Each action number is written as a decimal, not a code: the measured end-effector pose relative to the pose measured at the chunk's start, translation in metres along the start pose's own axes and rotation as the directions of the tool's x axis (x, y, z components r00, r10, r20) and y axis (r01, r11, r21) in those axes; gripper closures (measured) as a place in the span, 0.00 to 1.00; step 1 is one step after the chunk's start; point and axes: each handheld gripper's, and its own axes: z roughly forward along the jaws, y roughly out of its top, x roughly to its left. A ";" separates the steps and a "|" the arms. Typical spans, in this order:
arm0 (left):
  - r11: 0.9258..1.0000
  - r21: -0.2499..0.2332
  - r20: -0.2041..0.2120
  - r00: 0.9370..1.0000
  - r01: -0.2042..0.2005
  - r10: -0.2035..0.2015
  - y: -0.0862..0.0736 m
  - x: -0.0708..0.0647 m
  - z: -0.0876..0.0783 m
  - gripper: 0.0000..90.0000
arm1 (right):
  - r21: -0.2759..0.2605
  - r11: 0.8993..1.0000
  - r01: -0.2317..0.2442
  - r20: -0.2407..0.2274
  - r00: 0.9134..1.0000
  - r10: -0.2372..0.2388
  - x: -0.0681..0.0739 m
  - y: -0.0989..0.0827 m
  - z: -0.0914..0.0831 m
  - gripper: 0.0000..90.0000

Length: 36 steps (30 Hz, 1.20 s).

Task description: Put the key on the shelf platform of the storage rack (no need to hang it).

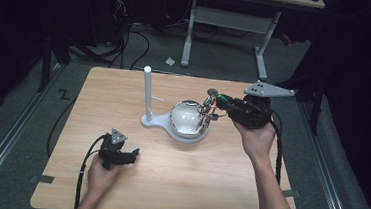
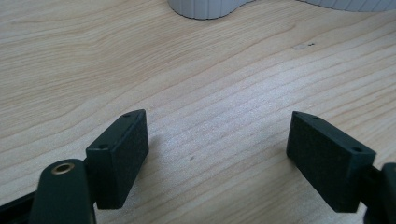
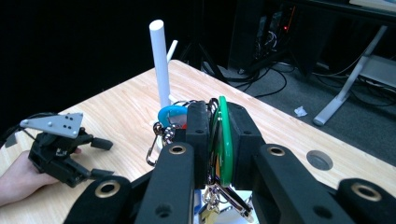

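Dangling from the right claw (image 3: 215, 140), a bunch of keys and coloured rings (image 1: 208, 111) hangs just over the right rim of the white bowl (image 1: 185, 115), pinched tight between the pads. The white post (image 1: 147, 92) rises upright to the bunch's left, beyond the bowl, on the same base. The left claw (image 1: 130, 156), spread wide and holding nothing, rests low on the wooden surface (image 1: 177, 184), well apart; the right hand is nearer the post.
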 end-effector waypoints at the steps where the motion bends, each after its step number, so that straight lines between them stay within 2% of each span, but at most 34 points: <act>1: 1.000 0.000 -0.001 1.000 0.002 -0.002 0.000 0.000 0.000 0.24 | -0.006 1.000 -0.003 -0.005 1.000 0.003 0.000 0.001 0.002 0.90; 6: 1.000 0.000 -0.001 1.000 0.003 -0.003 0.000 0.000 0.000 0.23 | -0.006 1.000 -0.020 -0.012 1.000 0.020 -0.001 0.003 0.016 0.90; 20: 1.000 0.001 -0.001 1.000 0.005 -0.005 0.000 0.000 0.000 0.23 | 0.051 0.998 -0.044 -0.009 0.999 0.045 -0.003 -0.004 0.055 0.90; 29: 1.000 0.002 -0.003 1.000 0.010 -0.010 0.000 0.000 -0.001 0.23 | 0.059 0.994 -0.090 -0.016 0.996 0.091 -0.008 -0.014 0.070 0.90; 36: 1.000 0.002 0.000 1.000 0.005 -0.005 0.000 0.000 0.000 0.23 | 0.078 0.992 -0.103 -0.010 0.995 0.104 -0.009 -0.022 0.082 0.90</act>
